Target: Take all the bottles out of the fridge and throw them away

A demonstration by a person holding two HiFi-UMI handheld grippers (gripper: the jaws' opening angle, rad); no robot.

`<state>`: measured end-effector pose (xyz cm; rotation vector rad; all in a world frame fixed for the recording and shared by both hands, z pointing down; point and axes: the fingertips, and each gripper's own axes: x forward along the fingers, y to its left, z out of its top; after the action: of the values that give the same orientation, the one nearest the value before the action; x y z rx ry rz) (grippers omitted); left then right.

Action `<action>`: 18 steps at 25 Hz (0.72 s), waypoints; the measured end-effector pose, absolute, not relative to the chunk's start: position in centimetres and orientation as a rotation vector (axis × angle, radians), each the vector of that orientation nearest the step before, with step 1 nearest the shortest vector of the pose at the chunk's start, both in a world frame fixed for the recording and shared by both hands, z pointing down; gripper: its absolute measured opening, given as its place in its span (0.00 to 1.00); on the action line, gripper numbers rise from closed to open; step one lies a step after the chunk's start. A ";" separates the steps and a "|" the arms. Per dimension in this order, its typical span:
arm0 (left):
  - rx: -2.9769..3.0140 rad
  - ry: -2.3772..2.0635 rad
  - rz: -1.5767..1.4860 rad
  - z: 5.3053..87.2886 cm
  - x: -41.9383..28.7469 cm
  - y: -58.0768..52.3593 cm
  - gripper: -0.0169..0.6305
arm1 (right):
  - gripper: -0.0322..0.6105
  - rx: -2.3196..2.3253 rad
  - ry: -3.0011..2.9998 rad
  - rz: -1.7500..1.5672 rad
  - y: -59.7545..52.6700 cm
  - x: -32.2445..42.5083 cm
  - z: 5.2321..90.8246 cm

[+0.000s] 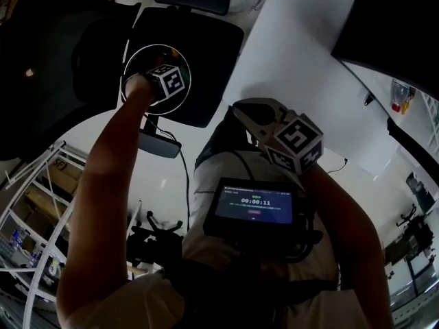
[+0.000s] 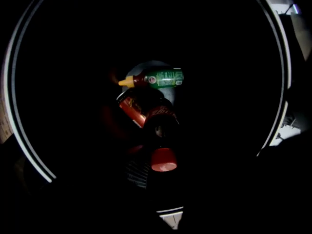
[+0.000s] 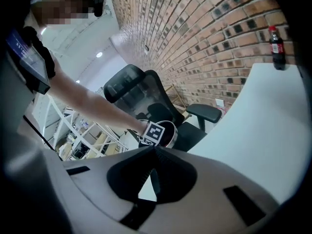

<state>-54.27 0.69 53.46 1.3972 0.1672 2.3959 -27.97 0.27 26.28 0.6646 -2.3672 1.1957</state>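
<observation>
Fingers of the left gripper (image 2: 157,145) clamp a cola bottle (image 2: 163,159), bin (image 2: 13,126) beneath them for dropping; right gripper (image 3: 153,177) fingers together

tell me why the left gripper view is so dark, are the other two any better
Left gripper view: nearly black, looking down into the bin; only the green bottle and the red-capped bottle catch light. Head view: dim at left, white table bright. Right gripper view: well lit, brick wall bent by the wide lens.
</observation>
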 end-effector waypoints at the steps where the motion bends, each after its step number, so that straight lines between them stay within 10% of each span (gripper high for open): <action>1: 1.381 0.172 2.393 53.9 -54.3 0.8 0.28 | 0.05 0.680 -2.351 1.204 0.5 -27.7 26.3; 18: 1.402 0.235 2.440 55.5 -55.6 1.8 0.38 | 0.05 0.691 -2.283 1.222 3.0 -26.6 27.4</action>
<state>-55.64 1.85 55.47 1.4020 0.2346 2.4402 -26.62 2.96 27.42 0.6908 -2.2831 1.2225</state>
